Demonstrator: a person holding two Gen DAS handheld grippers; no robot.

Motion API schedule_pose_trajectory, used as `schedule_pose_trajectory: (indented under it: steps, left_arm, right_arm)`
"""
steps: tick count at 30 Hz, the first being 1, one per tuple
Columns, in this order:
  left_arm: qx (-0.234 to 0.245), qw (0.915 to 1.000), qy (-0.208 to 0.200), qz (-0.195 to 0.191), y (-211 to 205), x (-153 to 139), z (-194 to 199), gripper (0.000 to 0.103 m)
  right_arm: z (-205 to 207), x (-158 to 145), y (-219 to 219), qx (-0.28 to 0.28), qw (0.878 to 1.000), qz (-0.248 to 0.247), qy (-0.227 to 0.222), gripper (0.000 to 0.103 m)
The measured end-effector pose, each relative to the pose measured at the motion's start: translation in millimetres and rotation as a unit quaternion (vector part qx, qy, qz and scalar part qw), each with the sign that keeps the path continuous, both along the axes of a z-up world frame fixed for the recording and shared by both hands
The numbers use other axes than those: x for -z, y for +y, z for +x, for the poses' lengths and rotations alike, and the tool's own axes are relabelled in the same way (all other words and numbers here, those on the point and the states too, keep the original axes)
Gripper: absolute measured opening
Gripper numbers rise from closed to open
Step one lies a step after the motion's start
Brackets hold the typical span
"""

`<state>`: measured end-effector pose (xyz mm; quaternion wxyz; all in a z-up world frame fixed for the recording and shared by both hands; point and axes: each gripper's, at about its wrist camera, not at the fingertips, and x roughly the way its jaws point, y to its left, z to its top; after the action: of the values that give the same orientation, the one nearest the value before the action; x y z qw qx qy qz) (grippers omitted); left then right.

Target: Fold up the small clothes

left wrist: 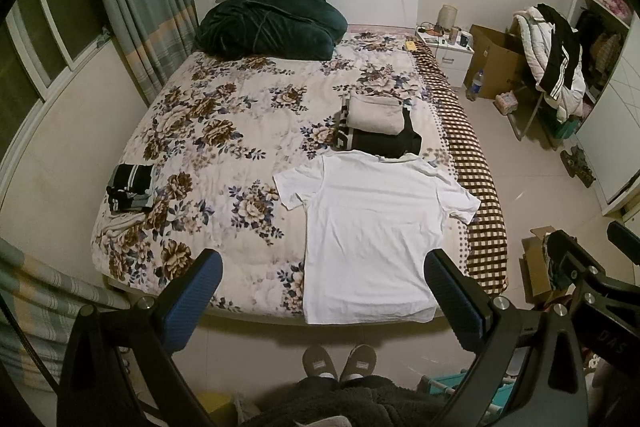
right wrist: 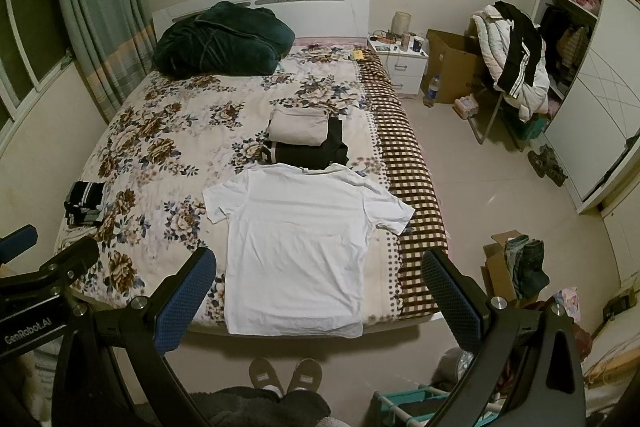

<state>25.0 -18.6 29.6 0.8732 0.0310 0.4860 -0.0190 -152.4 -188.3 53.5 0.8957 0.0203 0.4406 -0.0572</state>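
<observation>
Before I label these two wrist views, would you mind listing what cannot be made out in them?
- Black garment, both views: the beige folded piece on top hides most of it.
- Nightstand items, both views: too small to identify.
- Open cardboard box, right wrist view: the clothes in it are bunched, type unclear.
- The person, both views: only slippers and dark clothing show at the bottom edge.

T-shirt (left wrist: 368, 239) flat on bed (left wrist: 224, 131), lower centre frame. Folded stack (left wrist: 378, 127) just behind its collar. Small pile (left wrist: 130, 187) far left edge. Blanket (left wrist: 268, 23) at headboard.
</observation>
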Motion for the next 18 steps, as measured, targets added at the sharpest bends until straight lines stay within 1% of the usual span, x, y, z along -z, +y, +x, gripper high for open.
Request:
schedule_pose_trajectory:
  steps: [4, 5, 12, 14, 18]
  left_arm:
    - [-0.001, 1.0, 0.0, -0.001, -2.2, -3.3, 3.5, 0.103]
    - [-0.001, 1.0, -0.001, 0.0, -0.2, 0.1, -0.4, 0.103]
    - [0.0, 1.0, -0.001, -0.001, 0.2, 0.3, -1.1, 0.103]
    - [0.0, 1.0, -0.002, 0.0, 0.1, 0.2, -1.1, 0.103]
    - [0.0, 1.0, -0.001, -0.001, -2.6, -5.5, 4.8, 0.103]
  right_arm:
    - [-1.1, 3.3, -2.5, 0.0, 1.0, 0.001, 0.0, 0.103]
    - [-1.1, 3.3, -2.5, 0.0, 1.0, 0.001, 0.0, 0.103]
    - [-0.2, 0.3, -0.8, 0.0, 1.0, 0.001, 0.0, 0.103]
    - [-1.4, 4.1, -2.5, 0.0, 1.0, 0.001, 0.0, 0.103]
    - [-0.5, 1.7, -0.6, 0.0, 1.0, 0.001, 0.001, 0.103]
